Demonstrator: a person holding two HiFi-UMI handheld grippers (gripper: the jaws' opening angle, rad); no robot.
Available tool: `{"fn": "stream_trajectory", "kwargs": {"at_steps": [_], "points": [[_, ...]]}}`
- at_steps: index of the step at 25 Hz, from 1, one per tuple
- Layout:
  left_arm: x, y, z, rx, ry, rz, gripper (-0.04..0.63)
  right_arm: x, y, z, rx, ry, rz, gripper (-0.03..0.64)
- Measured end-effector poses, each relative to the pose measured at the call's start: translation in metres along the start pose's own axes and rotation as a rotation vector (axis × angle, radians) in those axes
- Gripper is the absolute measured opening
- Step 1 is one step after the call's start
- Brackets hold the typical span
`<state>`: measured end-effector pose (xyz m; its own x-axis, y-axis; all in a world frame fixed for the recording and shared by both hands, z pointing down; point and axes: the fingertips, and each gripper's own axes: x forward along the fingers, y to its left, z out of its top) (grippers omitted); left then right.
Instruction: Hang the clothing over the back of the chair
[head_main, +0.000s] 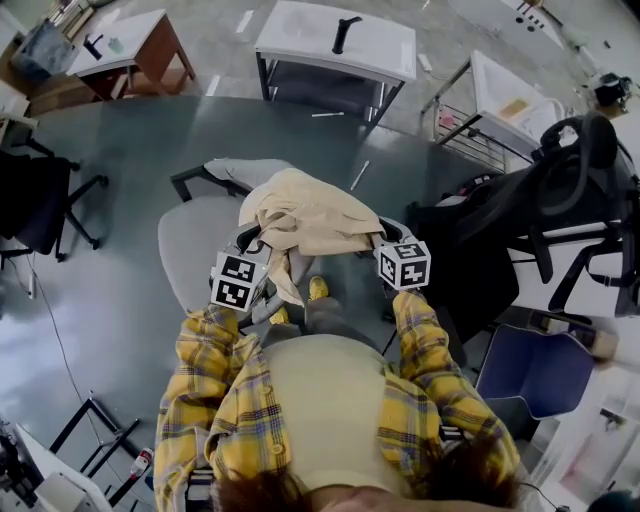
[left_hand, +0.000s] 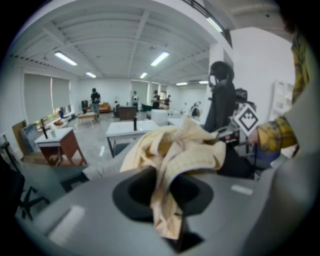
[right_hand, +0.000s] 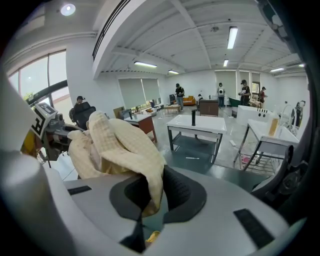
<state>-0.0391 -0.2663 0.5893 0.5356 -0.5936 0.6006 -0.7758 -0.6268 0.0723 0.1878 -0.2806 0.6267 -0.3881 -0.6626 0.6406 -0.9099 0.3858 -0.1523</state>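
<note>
A cream checked garment (head_main: 305, 215) lies bunched over the near edge of a grey office chair (head_main: 190, 250), straight in front of me. My left gripper (head_main: 250, 243) is at the garment's left end. In the left gripper view its jaws (left_hand: 162, 195) stand slightly apart, with a fold of the cloth (left_hand: 170, 150) hanging loosely between the pads. My right gripper (head_main: 376, 240) is at the right end. In the right gripper view it (right_hand: 152, 192) is shut on a fold of the same garment (right_hand: 115, 145). The chair's back is hidden under the cloth.
A black chair with a dark bag (head_main: 560, 190) stands close on the right, and a blue seat (head_main: 530, 370) is nearer me. White tables (head_main: 335, 40) and a wooden table (head_main: 130, 45) stand beyond. Another black chair (head_main: 40, 200) is at the left. People stand far off.
</note>
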Motion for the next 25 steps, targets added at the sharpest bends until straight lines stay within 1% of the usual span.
{"fn": "stream_trajectory", "kwargs": {"at_steps": [4,7,8,9,10,13,16,23,25], "points": [[0.0,0.0,-0.01,-0.012,0.026,-0.006,0.092,0.003,0.007,-0.011,-0.015,0.044,0.053,0.028],[0.0,0.0,-0.022,-0.026,0.059,-0.01,0.14,0.002,0.011,-0.02,-0.007,0.072,0.099,0.036],[-0.001,-0.001,-0.026,-0.028,0.071,-0.014,0.15,0.001,0.011,-0.023,-0.003,0.082,0.108,0.069],[-0.002,-0.001,-0.03,-0.027,0.081,-0.016,0.154,0.0,0.01,-0.026,0.0,0.089,0.114,0.117],[-0.003,-0.002,-0.033,-0.023,0.088,-0.015,0.155,-0.002,0.01,-0.028,0.003,0.09,0.117,0.146],[-0.008,-0.004,-0.04,-0.017,0.094,-0.012,0.167,-0.01,0.011,-0.027,0.002,0.069,0.132,0.155],[-0.015,-0.007,-0.044,-0.025,0.086,-0.016,0.175,-0.019,0.016,-0.026,-0.002,0.045,0.168,0.163],[-0.031,-0.02,-0.05,-0.022,0.068,-0.052,0.179,-0.042,0.022,-0.026,0.056,-0.002,0.266,0.172],[-0.034,-0.025,-0.049,-0.027,0.055,-0.072,0.178,-0.048,0.021,-0.023,0.097,-0.023,0.299,0.173]]}}
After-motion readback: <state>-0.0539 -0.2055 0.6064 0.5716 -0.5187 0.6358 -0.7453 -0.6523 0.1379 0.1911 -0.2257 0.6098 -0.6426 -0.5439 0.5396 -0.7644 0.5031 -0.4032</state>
